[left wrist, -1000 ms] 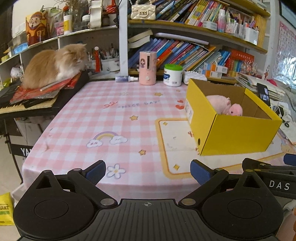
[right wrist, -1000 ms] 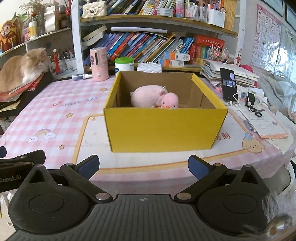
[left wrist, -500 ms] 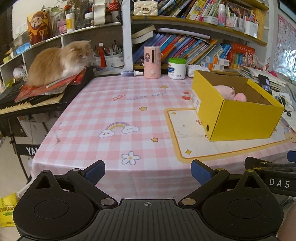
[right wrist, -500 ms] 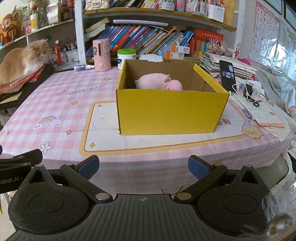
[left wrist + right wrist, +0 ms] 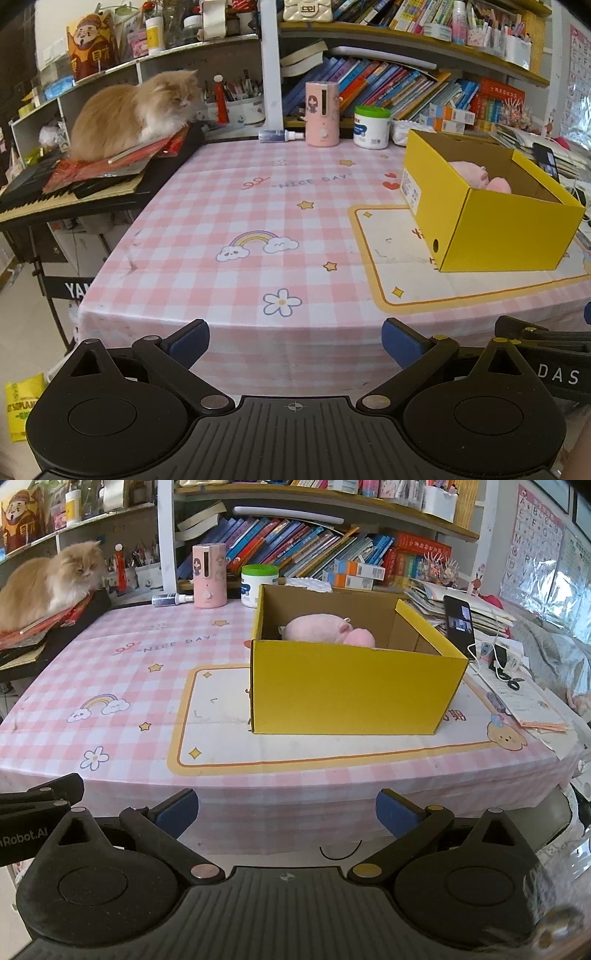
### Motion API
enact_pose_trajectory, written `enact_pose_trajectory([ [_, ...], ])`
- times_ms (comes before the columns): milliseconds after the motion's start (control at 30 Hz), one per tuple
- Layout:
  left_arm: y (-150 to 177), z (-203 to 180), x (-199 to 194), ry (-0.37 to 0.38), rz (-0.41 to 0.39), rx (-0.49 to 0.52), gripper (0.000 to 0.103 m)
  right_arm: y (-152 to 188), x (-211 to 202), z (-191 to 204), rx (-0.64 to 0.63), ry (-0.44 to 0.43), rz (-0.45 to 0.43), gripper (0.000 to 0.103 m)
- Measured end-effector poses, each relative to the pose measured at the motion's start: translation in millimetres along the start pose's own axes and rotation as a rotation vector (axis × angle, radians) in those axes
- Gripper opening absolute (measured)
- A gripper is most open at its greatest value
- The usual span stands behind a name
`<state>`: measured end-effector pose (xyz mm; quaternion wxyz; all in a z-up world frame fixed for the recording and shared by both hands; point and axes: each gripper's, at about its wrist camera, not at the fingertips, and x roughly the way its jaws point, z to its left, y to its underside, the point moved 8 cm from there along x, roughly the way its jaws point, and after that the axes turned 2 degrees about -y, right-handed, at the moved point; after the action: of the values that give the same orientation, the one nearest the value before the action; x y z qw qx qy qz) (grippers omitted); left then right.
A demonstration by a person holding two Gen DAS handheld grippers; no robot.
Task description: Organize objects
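**Both grippers empty and off the tabletop; toy lies in the box**

Left gripper (image 5: 295, 341): blue-padded fingers (image 5: 188, 338) spread wide, nothing between them. They sit short of the near edge of the tabletop (image 5: 258, 221), to the left of the yellow box (image 5: 498, 229) and well apart from it.

Right gripper (image 5: 286, 812): fingers (image 5: 393, 812) likewise spread and empty, also short of the near edge, roughly facing the front wall of the yellow box (image 5: 351, 690).

Task object: a pink plush toy (image 5: 325, 629) lies inside the box, toward its back wall; only its top shows above the rim. The box stands on the cream panel of the pink checked cloth.

Beyond the box, against the shelving: a pink dispenser (image 5: 209, 576), a green-lidded tub (image 5: 258, 585) and a small spray bottle (image 5: 171, 599). An orange cat (image 5: 48, 583) rests on papers off the left edge.

Judgement: the placing step appears complete, as no loose item lies on the open cloth near the box. If more is to be tidied, the next move calls for reaching past the box to the back-row items, with fingers kept spread until they straddle the chosen one. Otherwise the task looks near its end.
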<state>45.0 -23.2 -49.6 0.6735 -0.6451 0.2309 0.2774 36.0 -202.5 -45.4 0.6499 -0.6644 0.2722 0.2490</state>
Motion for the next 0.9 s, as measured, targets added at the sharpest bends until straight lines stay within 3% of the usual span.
enact_pose_trajectory([
  [900,0.8,2.4,3.7,-0.018,0.028,0.0,0.101,5.2,4.3,6.2,0.008,0.023,0.036,0.103],
])
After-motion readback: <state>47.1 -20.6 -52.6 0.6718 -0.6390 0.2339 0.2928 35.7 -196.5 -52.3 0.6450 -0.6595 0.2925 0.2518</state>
